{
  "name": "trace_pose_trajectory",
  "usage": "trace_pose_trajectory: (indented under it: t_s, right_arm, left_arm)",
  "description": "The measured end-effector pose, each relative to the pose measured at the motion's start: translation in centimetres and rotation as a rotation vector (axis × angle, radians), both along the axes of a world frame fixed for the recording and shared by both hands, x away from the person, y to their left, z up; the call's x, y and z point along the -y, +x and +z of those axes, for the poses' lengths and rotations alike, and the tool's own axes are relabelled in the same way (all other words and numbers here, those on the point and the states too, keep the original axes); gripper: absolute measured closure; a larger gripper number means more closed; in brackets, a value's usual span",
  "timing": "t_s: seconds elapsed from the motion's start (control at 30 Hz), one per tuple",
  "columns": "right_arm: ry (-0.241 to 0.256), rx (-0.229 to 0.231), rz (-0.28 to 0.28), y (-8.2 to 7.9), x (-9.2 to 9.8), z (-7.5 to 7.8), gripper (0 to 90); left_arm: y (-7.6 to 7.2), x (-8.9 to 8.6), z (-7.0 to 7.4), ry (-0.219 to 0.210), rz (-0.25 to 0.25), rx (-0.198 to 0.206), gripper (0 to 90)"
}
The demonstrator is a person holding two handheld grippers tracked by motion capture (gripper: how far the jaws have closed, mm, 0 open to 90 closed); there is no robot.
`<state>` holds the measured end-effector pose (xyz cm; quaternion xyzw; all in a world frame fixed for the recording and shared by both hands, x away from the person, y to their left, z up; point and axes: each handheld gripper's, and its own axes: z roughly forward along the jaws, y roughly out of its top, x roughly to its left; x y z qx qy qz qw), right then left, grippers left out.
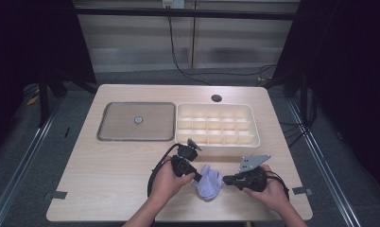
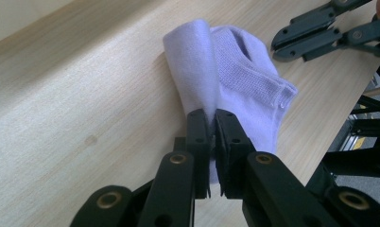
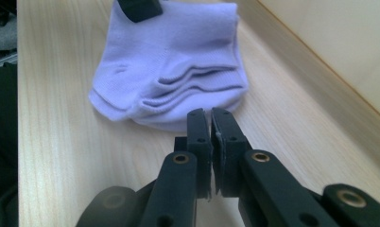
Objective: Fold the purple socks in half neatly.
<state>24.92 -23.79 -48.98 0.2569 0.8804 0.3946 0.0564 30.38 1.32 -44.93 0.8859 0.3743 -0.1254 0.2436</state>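
The left claw (image 2: 211, 118) is pinching a soft, light sock (image 2: 240, 75) by its fold on the desk (image 1: 107, 161), while the right claw (image 3: 208, 116) is sitting pressed together, empty, just beside its hem.

We see a pale lavender ankle sock (image 1: 208, 182) lying on the light wood bench (image 1: 107, 165) near its front edge, just in front of the compartment tray. It is folded over on itself, its ribbed cuff layers stacked, and one fold is lifted and pinched in the left claw (image 2: 211, 124).
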Motion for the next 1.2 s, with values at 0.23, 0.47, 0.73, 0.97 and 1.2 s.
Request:
trace_pose_trajectory:
  t_s: [0.23, 0.47, 0.73, 0.97, 1.2]
  right_arm:
    - [-0.029, -0.006, 0.020, 0.0, -0.8, -0.5, 86.7]
    - [-0.032, -0.014, 0.031, 0.0, -1.2, -0.7, 86.7]
    - [-0.038, -0.018, 0.052, 0.0, -1.9, -0.9, 86.8]
    - [-0.039, -0.014, 0.060, 0.0, -2.5, -0.9, 86.9]
    - [-0.037, -0.014, 0.070, -0.2, -3.2, -0.9, 86.9]
  left_arm:
    - [-0.1, 0.3, 0.2, -0.010, -0.008, 0.000, 84.8]
    - [-0.4, 0.9, 0.9, -0.023, -0.038, 0.007, 84.8]
    - [-0.8, 1.9, 1.1, -0.043, -0.057, 0.008, 85.0]
    - [-1.1, 2.4, 0.8, -0.046, -0.068, 0.006, 85.2]
    - [-1.3, 2.9, 1.0, -0.047, -0.088, 0.009, 85.8]
